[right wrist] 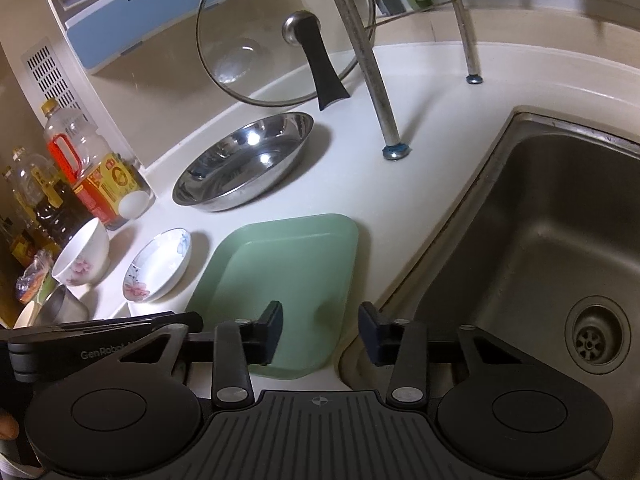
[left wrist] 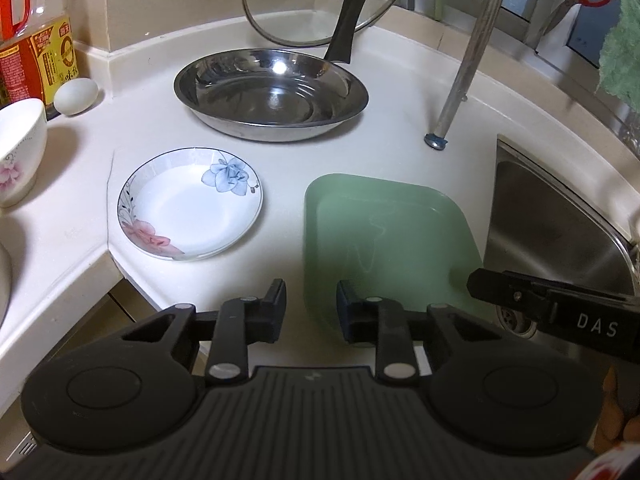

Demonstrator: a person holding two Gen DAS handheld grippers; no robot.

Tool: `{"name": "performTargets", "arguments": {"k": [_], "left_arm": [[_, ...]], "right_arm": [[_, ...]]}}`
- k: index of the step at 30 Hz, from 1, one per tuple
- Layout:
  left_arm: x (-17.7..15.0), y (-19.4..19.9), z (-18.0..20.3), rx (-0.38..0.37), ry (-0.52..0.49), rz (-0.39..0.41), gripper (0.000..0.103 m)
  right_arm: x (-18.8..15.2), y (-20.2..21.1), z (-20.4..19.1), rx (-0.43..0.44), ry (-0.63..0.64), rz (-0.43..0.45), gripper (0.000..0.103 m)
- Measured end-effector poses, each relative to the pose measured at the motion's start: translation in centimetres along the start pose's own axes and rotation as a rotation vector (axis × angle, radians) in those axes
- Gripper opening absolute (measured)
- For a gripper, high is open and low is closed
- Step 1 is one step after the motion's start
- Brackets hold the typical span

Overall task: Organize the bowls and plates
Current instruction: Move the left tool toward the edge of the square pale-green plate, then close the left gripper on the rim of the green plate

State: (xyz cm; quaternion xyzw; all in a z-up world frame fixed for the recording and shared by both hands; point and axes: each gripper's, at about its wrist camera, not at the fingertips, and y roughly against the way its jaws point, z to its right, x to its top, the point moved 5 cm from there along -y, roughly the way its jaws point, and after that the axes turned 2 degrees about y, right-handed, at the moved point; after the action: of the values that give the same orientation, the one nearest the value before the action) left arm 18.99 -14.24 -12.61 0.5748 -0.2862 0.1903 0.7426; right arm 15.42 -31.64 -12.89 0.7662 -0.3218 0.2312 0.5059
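A pale green square plate [left wrist: 384, 232] [right wrist: 288, 264] lies flat on the white counter beside the sink. My left gripper [left wrist: 311, 308] is open and straddles its near left edge, one finger over the plate and one over the counter. My right gripper [right wrist: 320, 332] is open around the plate's near right corner, without pressing on it. Left of the green plate sits a white floral plate [left wrist: 188, 208] [right wrist: 158, 266], and further left a white bowl [left wrist: 18, 152] [right wrist: 82, 256] with a pink flower. A shallow steel dish [left wrist: 272, 92] [right wrist: 244, 160] rests behind them.
The steel sink [left wrist: 560, 220] [right wrist: 520, 220] opens just right of the green plate. A glass lid [left wrist: 304, 12] leans on the back wall. A rack leg [left wrist: 460, 80] stands on the counter. An egg [left wrist: 76, 96] and oil bottles [right wrist: 92, 168] crowd the far left, by a steel cup [right wrist: 68, 308].
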Motion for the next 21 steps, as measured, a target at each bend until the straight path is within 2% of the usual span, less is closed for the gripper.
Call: {"name": "performTargets", "arguments": {"k": [9, 12, 14, 21], "left_arm": [[0.2, -0.8, 0.3, 0.036, -0.007, 0.010, 0.022], [0.2, -1.0, 0.5, 0.046, -0.010, 0.011, 0.020], [0.2, -1.0, 0.6, 0.040, -0.008, 0.007, 0.012], [-0.1, -0.8, 0.9, 0.049, -0.007, 0.013, 0.011]], "right_arm": [[-0.1, -0.9, 0.3, -0.006, 0.006, -0.010, 0.027], [-0.2, -1.1, 0.5, -0.005, 0.000, -0.016, 0.023], [-0.2, -1.2, 0.7, 0.001, -0.003, -0.016, 0.016], [-0.1, -1.1, 0.9, 0.002, 0.016, -0.005, 0.007]]}}
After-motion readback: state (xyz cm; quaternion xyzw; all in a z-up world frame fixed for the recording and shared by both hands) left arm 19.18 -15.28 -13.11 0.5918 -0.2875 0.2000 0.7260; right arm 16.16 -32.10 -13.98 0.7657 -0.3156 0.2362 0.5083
